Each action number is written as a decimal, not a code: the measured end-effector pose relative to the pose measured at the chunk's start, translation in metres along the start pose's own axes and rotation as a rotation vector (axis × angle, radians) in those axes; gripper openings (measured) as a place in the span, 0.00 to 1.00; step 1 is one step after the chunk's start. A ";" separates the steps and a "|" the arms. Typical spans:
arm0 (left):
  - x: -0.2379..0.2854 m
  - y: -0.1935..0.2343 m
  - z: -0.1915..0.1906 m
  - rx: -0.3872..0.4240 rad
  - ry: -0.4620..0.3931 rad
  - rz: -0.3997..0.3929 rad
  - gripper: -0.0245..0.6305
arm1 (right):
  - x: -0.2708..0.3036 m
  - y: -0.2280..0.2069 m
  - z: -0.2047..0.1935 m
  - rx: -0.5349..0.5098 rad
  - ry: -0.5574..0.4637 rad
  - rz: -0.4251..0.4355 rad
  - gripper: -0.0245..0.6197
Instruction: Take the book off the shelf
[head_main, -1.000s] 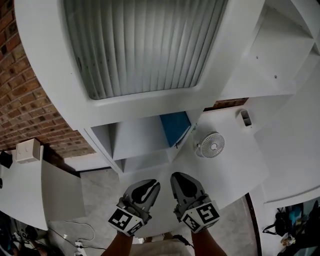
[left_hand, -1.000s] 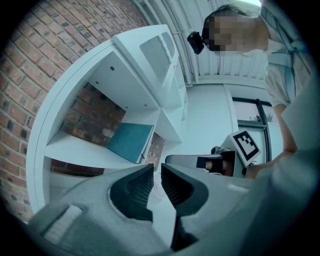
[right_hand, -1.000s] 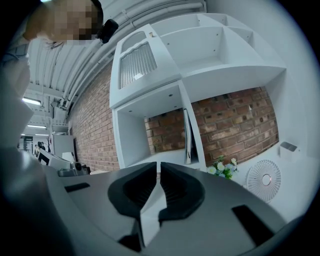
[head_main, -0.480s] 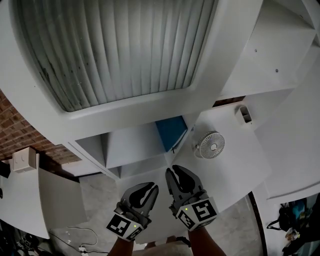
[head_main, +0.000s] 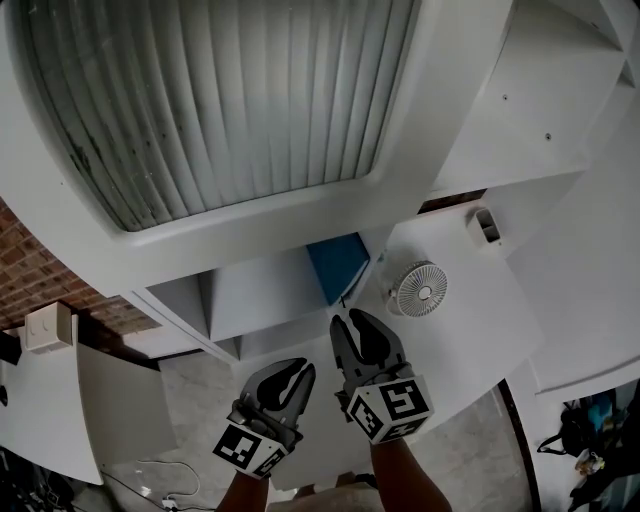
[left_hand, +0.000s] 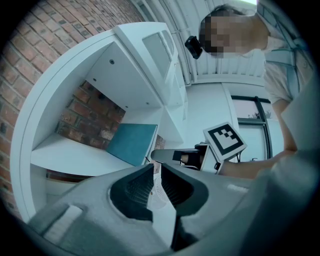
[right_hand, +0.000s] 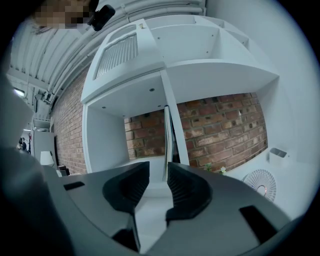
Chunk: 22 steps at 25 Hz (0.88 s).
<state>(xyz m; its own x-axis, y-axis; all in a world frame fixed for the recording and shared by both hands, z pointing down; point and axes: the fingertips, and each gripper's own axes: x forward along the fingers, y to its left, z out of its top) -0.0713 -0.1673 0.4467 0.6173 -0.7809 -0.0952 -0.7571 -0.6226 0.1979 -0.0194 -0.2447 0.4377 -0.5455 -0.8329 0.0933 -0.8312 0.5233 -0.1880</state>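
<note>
The blue book (head_main: 337, 264) leans in a compartment of the white shelf (head_main: 255, 290), at the middle of the head view, against the divider on its right. A small fan (head_main: 418, 289) stands just right of that divider, and a slatted panel (head_main: 230, 100) fills the upper frame.

Both grippers sit below the book, clear of it. The right gripper (head_main: 358, 332) has its jaws opening, with nothing between them. Its own view shows the book only as a thin edge, with a brick wall (right_hand: 220, 125) behind. The left gripper (head_main: 297, 372) has its jaws a narrow gap apart, also empty. Its view shows the book's blue cover.
</note>
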 end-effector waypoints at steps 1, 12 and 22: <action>0.000 0.000 0.000 0.000 0.000 0.000 0.12 | 0.001 -0.001 0.000 0.000 0.001 -0.007 0.21; -0.004 0.003 -0.001 -0.003 0.004 0.003 0.12 | 0.014 -0.011 0.002 0.018 -0.009 -0.087 0.22; -0.003 0.009 0.003 0.008 -0.008 -0.004 0.12 | 0.026 -0.015 0.005 0.023 -0.009 -0.138 0.23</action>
<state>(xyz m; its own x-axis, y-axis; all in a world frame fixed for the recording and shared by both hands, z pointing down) -0.0810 -0.1706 0.4459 0.6183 -0.7790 -0.1042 -0.7564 -0.6258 0.1901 -0.0202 -0.2755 0.4378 -0.4253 -0.8982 0.1111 -0.8953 0.3996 -0.1968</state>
